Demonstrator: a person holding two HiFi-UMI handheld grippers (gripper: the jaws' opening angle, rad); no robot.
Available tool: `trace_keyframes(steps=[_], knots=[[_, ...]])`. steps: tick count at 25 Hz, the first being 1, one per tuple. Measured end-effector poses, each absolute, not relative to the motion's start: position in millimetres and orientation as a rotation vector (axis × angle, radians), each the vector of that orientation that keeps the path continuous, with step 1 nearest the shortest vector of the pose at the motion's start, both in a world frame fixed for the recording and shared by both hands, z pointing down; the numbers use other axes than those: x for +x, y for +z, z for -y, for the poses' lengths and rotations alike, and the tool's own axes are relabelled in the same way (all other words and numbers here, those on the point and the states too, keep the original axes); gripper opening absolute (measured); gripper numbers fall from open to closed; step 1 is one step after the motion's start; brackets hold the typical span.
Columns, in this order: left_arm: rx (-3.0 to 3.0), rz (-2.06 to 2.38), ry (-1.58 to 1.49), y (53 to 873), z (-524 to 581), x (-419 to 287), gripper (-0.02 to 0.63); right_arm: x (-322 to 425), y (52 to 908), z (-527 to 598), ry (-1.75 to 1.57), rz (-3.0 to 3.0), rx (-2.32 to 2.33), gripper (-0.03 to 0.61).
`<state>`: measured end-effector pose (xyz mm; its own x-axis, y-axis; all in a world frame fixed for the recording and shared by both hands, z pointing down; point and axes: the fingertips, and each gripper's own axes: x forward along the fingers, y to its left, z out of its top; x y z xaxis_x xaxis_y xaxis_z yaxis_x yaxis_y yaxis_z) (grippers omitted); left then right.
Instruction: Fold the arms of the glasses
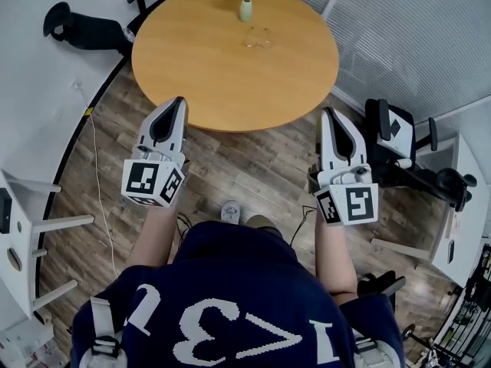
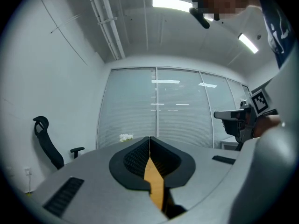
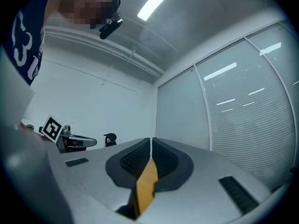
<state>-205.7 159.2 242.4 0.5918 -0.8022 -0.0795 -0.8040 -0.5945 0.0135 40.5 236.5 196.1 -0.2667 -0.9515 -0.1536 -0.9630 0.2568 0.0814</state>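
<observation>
A pair of clear-framed glasses (image 1: 258,38) lies on the far part of the round wooden table (image 1: 230,83), just in front of a small vase of white flowers (image 1: 245,4). My left gripper (image 1: 177,102) hangs over the table's near left edge, well short of the glasses. My right gripper (image 1: 327,113) hovers by the near right edge. Both point level toward the table. In the left gripper view the jaws (image 2: 149,140) meet with nothing between them. The right gripper view shows the same for its jaws (image 3: 151,141). The glasses are hidden in both gripper views.
A black office chair (image 1: 92,29) stands at the table's far left, another chair (image 1: 399,140) at the right. White desks (image 1: 23,228) flank me on both sides. A cable (image 1: 98,182) trails over the wooden floor. Blinds cover the glass wall (image 2: 159,111) beyond the table.
</observation>
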Motion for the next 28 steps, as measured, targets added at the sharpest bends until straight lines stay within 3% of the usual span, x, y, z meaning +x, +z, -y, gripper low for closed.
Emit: trace_keyframes(steps=[17, 28], knots=[[-2.767, -1.523, 0.076, 266.9, -27.4, -171.8, 0.015, 74.4, 207.8, -71.1, 0.212, -2.518, -1.721, 0.034], [-2.665, -1.675, 0.104, 263.3, 108.4, -126.7, 0.015, 141.8, 198.7, 88.2, 0.197, -2.607, -1.588, 0.034]])
